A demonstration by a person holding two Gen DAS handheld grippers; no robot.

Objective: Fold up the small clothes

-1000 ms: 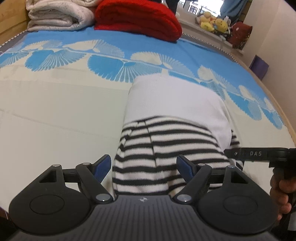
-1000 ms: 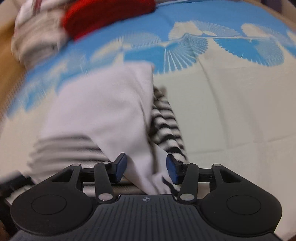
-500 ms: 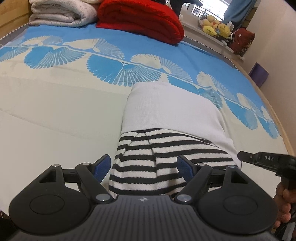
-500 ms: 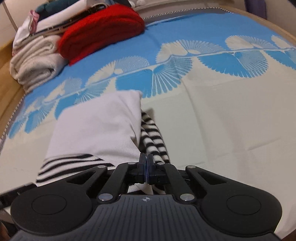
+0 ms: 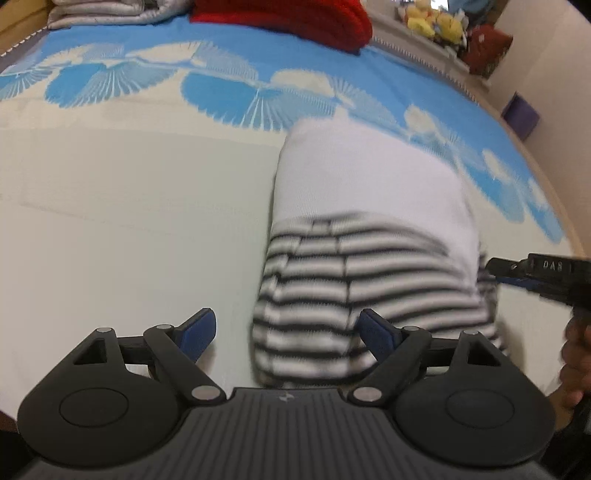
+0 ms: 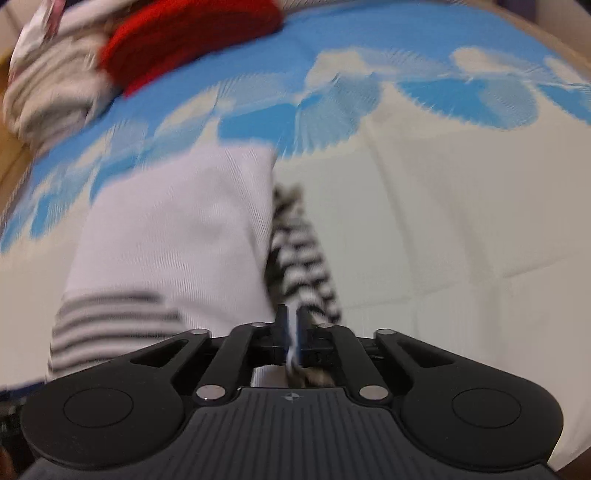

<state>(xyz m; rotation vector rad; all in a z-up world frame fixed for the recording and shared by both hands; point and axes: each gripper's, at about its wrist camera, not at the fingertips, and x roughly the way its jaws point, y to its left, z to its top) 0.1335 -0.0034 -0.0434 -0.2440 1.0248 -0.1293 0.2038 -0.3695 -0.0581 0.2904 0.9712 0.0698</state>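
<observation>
A small garment (image 5: 369, 206), white with black-and-white stripes, lies partly folded on the bed. My left gripper (image 5: 286, 334) is open, its blue pads straddling the garment's near left corner without holding it. My right gripper (image 6: 291, 328) is shut on the garment's striped right edge (image 6: 303, 258); it also shows in the left wrist view (image 5: 517, 271) at the garment's right side. In the right wrist view the white part (image 6: 177, 229) lies to the left of the jaws.
The bed cover (image 5: 110, 221) is cream with blue fan patterns. A red blanket (image 5: 280, 18) and a folded grey-white blanket (image 5: 110, 13) lie at the far end. Stuffed toys (image 5: 432, 22) sit on a ledge at the right by the wall.
My right gripper closed on the garment's striped edge and stays shut on it. My left gripper shifted left, so the garment's corner now sits between its open jaws.
</observation>
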